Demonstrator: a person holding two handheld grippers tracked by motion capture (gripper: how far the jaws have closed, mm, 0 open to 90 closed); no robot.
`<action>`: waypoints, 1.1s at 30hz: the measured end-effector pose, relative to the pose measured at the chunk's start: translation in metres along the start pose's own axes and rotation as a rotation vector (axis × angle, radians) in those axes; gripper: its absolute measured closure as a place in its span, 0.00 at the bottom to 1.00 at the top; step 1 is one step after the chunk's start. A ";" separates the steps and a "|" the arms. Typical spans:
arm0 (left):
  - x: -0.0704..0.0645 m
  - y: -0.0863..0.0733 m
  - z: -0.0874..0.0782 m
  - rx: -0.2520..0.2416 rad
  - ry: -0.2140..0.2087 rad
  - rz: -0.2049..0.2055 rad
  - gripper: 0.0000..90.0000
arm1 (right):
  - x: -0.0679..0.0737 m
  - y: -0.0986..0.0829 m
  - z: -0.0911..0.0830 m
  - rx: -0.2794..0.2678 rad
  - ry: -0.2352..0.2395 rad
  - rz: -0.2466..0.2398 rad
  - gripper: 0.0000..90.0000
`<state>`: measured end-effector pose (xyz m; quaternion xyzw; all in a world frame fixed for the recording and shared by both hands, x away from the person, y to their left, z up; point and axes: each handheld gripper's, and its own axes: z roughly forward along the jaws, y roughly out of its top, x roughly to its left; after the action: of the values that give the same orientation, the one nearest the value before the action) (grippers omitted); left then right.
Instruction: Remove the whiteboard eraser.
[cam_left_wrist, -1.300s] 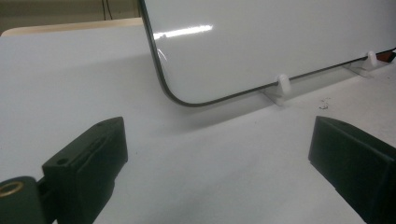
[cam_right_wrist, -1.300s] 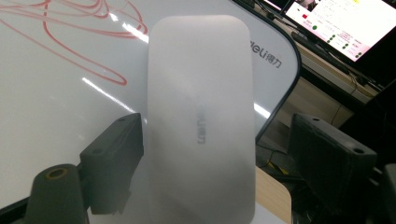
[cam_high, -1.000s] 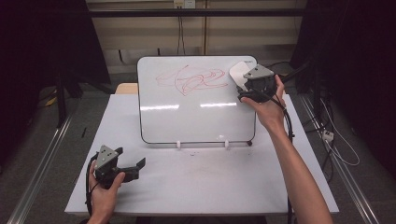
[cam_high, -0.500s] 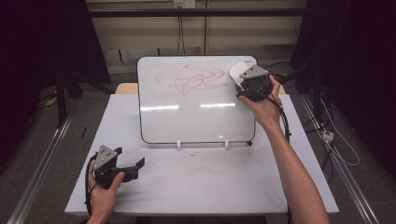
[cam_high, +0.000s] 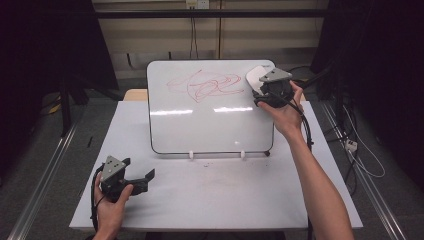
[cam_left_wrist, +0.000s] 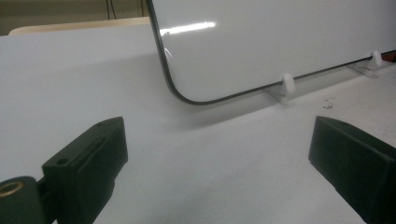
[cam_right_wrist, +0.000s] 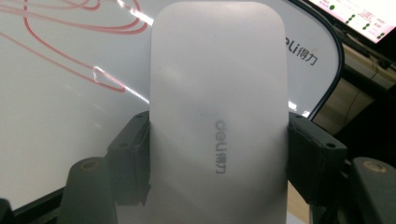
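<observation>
Black jaws of the left hand-held gripper (cam_high: 145, 177) stand wide apart with nothing between them, low over the worktop (cam_high: 210, 200) in front of the whiteboard (cam_high: 210, 120). Red scribble (cam_high: 202, 85) sits on the board's upper part — the right hand-held gripper (cam_high: 260, 85) clamps a white eraser (cam_right_wrist: 217, 116) just right of it. Pressing too hard could tip the propped board backward.

Lab-type recording bay: white counter (cam_high: 220, 200) inside metal rail frame (cam_high: 42, 182), black curtains (cam_high: 45, 45) left and right, loose cables (cam_high: 357, 155) on floor, wall outlet (cam_high: 196, 4) far centre.
</observation>
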<state>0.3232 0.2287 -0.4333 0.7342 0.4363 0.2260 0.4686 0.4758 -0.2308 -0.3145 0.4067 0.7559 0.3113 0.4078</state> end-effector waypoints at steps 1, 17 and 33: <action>0.000 0.000 0.000 0.001 0.001 0.002 0.05 | -0.001 0.000 -0.001 -0.003 0.007 0.013 0.35; 0.001 -0.002 0.001 0.005 -0.001 -0.014 0.05 | -0.006 -0.001 -0.017 -0.072 0.072 0.089 0.35; 0.003 -0.002 0.000 0.006 0.001 -0.012 0.05 | 0.011 -0.006 -0.035 -0.162 0.100 0.100 0.35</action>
<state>0.3241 0.2315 -0.4354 0.7329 0.4414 0.2223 0.4675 0.4394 -0.2291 -0.3068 0.3936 0.7263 0.4113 0.3853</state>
